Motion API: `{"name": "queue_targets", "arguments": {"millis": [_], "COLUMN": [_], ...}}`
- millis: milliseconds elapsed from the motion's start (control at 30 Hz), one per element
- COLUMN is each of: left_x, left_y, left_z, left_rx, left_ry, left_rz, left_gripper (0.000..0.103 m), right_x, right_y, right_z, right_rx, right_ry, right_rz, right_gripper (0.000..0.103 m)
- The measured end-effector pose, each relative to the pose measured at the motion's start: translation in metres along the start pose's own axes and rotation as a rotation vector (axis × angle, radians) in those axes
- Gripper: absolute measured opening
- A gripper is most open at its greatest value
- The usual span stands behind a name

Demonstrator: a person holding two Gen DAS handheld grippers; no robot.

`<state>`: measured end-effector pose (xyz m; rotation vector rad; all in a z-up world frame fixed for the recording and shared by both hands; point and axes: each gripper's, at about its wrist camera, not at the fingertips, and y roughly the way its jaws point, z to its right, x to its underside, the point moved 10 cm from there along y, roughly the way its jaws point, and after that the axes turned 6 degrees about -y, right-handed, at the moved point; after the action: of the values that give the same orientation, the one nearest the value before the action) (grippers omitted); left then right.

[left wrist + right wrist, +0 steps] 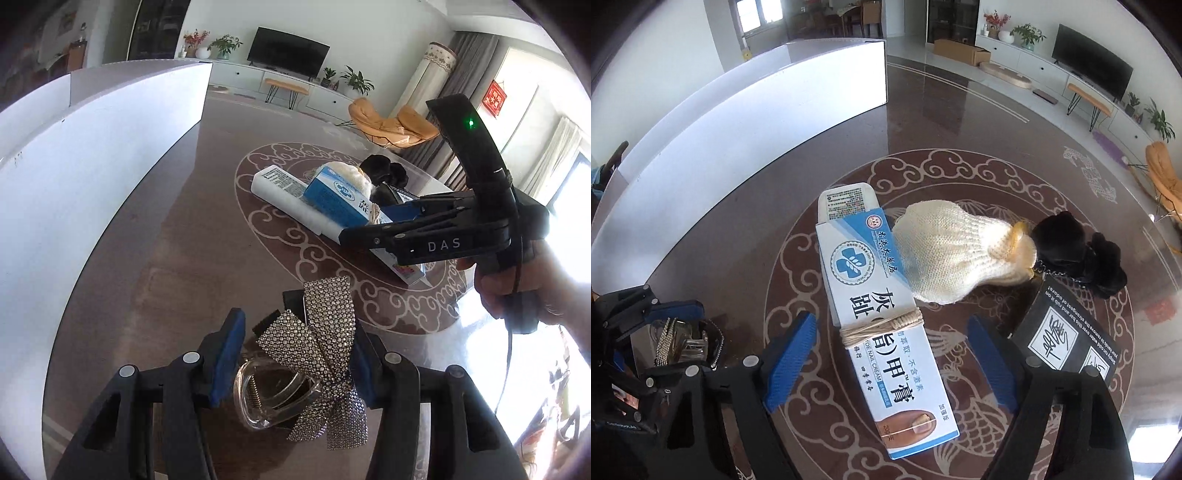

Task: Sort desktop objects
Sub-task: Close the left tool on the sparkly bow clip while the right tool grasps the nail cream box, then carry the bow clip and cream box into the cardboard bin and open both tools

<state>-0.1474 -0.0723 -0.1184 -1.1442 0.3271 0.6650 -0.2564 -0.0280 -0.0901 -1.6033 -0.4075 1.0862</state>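
Note:
My left gripper point(295, 363) is shut on a rhinestone bow hair clip point(328, 332) with a clear plastic claw, held just above the brown patterned table point(166, 258). The same gripper point(679, 332) shows at the lower left of the right wrist view. My right gripper point(892, 363) stands open, its blue pads point(790, 362) on either side of a blue and white nail cream box point(879, 314) without touching it. Twine point(882, 325) is wound around that box point(332, 199). In the left wrist view a hand holds the right gripper point(354, 232) over the pile.
A cream knitted glove point(953, 251) leans on the box, with a black furry item point(1071, 251) beyond it and a black printed carton point(1067, 332) at the right. A white tube point(846, 203) lies under the box. A tall white panel point(92, 166) borders the table's left side.

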Motion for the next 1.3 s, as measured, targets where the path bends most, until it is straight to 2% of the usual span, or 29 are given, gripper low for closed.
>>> {"name": "queue_targets", "arguments": {"millis": [67, 133, 300, 467, 567, 633, 733, 833, 967, 1133, 1300], "left_x": [0.0, 0.001, -0.001, -0.006, -0.012, -0.023, -0.051, -0.08, -0.106, -0.099, -0.073], "left_y": [0.001, 0.001, -0.008, -0.039, -0.067, -0.091, -0.128, -0.162, -0.183, -0.168, -0.145], "left_z": [0.0, 0.002, 0.015, 0.022, 0.019, 0.012, -0.014, -0.06, -0.138, -0.219, -0.26], "left_rx": [0.002, 0.01, 0.056, 0.121, 0.138, 0.144, 0.107, 0.046, -0.112, -0.253, -0.346], "left_ry": [-0.003, 0.002, 0.034, 0.025, 0.002, -0.021, -0.048, -0.111, -0.169, -0.263, -0.336], "left_rz": [-0.003, -0.003, 0.028, 0.088, 0.118, 0.143, 0.188, 0.221, 0.233, 0.141, 0.027], "left_gripper": [0.052, 0.052, 0.05, 0.05, 0.05, 0.05, 0.05, 0.05, 0.05, 0.05, 0.051], "right_x": [0.008, 0.012, 0.029, 0.037, 0.026, 0.007, -0.03, -0.079, -0.144, -0.214, -0.24], "right_y": [0.013, 0.008, -0.025, -0.066, -0.086, -0.097, -0.112, -0.115, -0.114, -0.089, -0.026], "right_z": [-0.005, -0.008, -0.008, -0.011, -0.017, -0.028, -0.05, -0.084, -0.144, -0.218, -0.261], "right_rx": [-0.046, -0.021, -0.003, 0.009, 0.024, 0.019, -0.015, -0.055, -0.128, -0.223, -0.22], "right_ry": [0.01, 0.005, 0.08, 0.109, 0.095, 0.088, 0.073, 0.037, -0.02, -0.033, -0.019], "right_rz": [-0.054, -0.04, 0.022, 0.067, 0.086, 0.112, 0.152, 0.182, 0.21, 0.227, 0.164], "right_gripper": [0.051, 0.045, 0.045, 0.045, 0.045, 0.045, 0.045, 0.045, 0.045, 0.045, 0.046]}}
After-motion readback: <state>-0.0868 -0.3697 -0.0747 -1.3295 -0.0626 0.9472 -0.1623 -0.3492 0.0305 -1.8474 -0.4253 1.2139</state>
